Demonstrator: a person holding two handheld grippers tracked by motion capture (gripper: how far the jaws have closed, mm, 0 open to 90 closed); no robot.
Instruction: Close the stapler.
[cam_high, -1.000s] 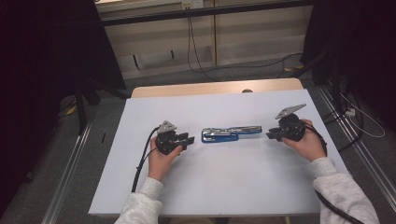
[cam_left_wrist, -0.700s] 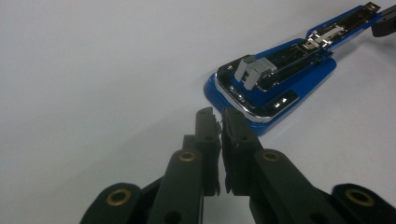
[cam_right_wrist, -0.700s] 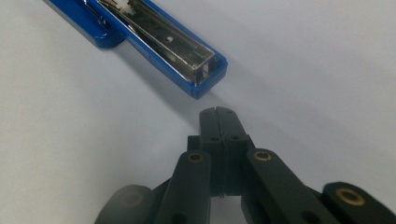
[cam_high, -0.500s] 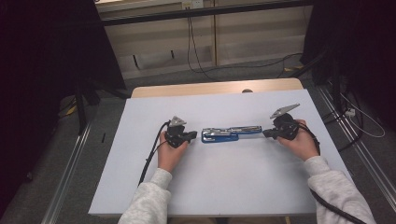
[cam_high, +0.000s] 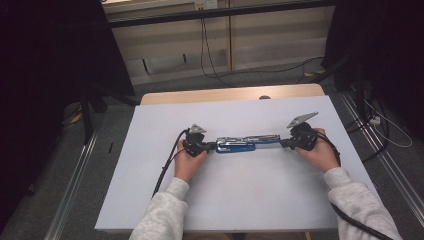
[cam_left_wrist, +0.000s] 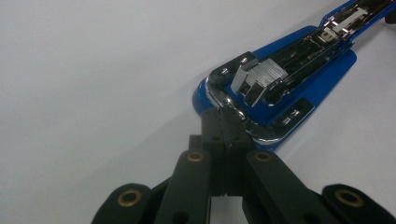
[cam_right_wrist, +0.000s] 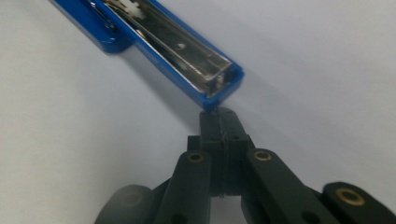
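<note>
A blue and chrome stapler (cam_high: 245, 144) lies folded out flat on the white table (cam_high: 240, 200), running left to right. My left gripper (cam_high: 212, 146) is at its left end. In the left gripper view the jaws are shut, and the gripper (cam_left_wrist: 223, 116) touches the chrome rim of the stapler's base (cam_left_wrist: 280, 84). My right gripper (cam_high: 284, 143) is at the right end. Its jaws are shut too, and the gripper (cam_right_wrist: 218, 114) meets the blue end of the staple channel (cam_right_wrist: 187, 51).
A wooden strip (cam_high: 230, 94) borders the table's far edge. Cables (cam_high: 167, 165) trail from both grippers toward the near edge. Dark floor with metal rails (cam_high: 70, 200) flanks the table on both sides.
Both hands have closed in on the stapler: the left gripper moved right to its left end, the right gripper moved left to its right end. The stapler stayed put.
</note>
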